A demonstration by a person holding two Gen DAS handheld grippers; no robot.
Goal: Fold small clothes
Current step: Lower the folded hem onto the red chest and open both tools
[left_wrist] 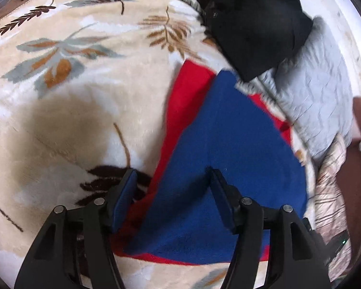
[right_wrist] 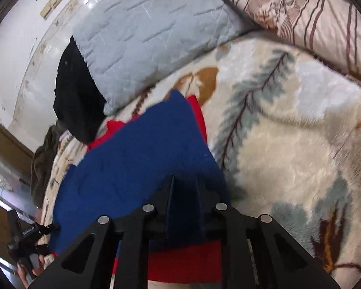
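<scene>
A blue cloth (left_wrist: 223, 159) lies on top of a red cloth (left_wrist: 187, 96) on the leaf-patterned blanket (left_wrist: 84, 91). My left gripper (left_wrist: 172, 175) is open above the near edge of both cloths, with its fingers apart and nothing between them. In the right wrist view the blue cloth (right_wrist: 137, 159) covers most of the red cloth (right_wrist: 185, 262). My right gripper (right_wrist: 184, 180) has its fingers close together and is shut on the blue cloth's near part.
A black garment (left_wrist: 257, 24) lies at the far side beside a pale blue quilted pillow (left_wrist: 315, 101). A striped pillow (right_wrist: 320, 19) sits at the blanket's far right. The left gripper shows at the lower left of the right view (right_wrist: 29, 238).
</scene>
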